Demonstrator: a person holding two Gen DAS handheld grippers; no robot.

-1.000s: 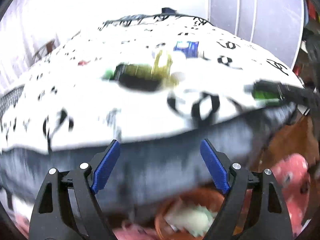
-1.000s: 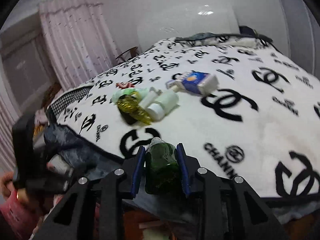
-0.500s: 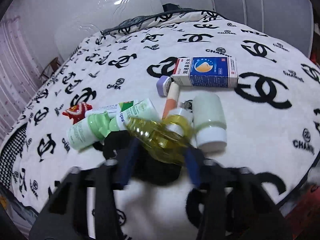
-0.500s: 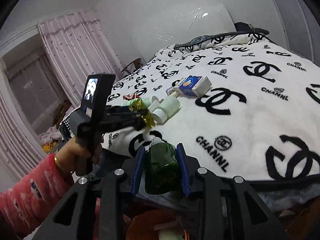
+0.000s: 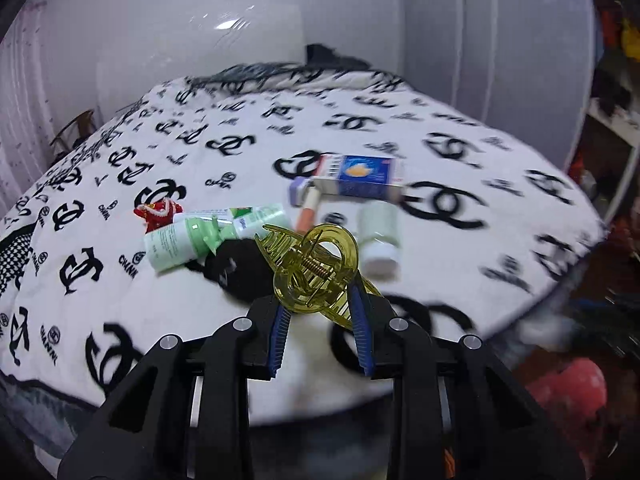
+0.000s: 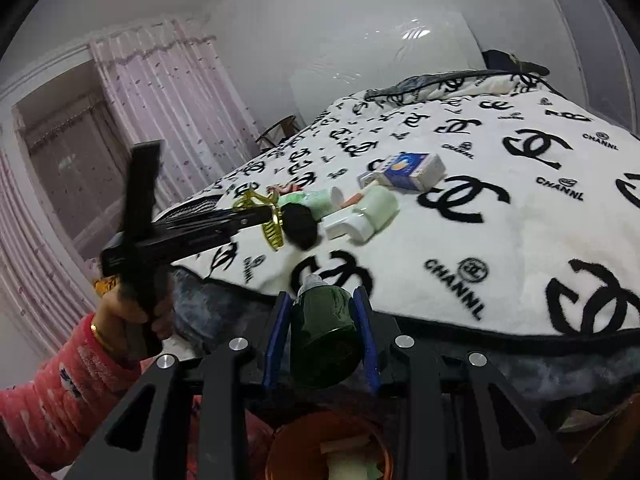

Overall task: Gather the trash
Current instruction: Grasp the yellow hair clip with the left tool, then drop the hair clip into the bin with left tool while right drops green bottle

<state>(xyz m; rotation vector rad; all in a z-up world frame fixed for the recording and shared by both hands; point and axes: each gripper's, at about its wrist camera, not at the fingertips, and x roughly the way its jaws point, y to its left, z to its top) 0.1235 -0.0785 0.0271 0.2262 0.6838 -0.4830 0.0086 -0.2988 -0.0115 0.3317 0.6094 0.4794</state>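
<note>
My left gripper [image 5: 320, 300] is shut on a yellow transparent hair claw clip [image 5: 316, 268] and holds it above the bed; it also shows in the right wrist view [image 6: 268, 216]. My right gripper [image 6: 322, 312] is shut on a dark green bottle [image 6: 324, 336], held over an orange bin [image 6: 320, 448] at the foot of the bed. On the blanket lie a green tube [image 5: 180, 244], a black object [image 5: 240, 268], a white bottle [image 5: 378, 236], a blue-and-white box [image 5: 360, 178], an orange stick [image 5: 308, 212] and a red wrapper [image 5: 158, 212].
The bed carries a white blanket with black logos [image 6: 520, 208]. Pink curtains [image 6: 168, 112] hang at the left. Shelves [image 5: 612, 128] stand at the right of the bed. The bin holds pale scraps [image 6: 348, 464].
My left gripper came up from below the bed edge, closed on the yellow clip in the pile and has lifted it. My right gripper has kept the green bottle, rising slightly.
</note>
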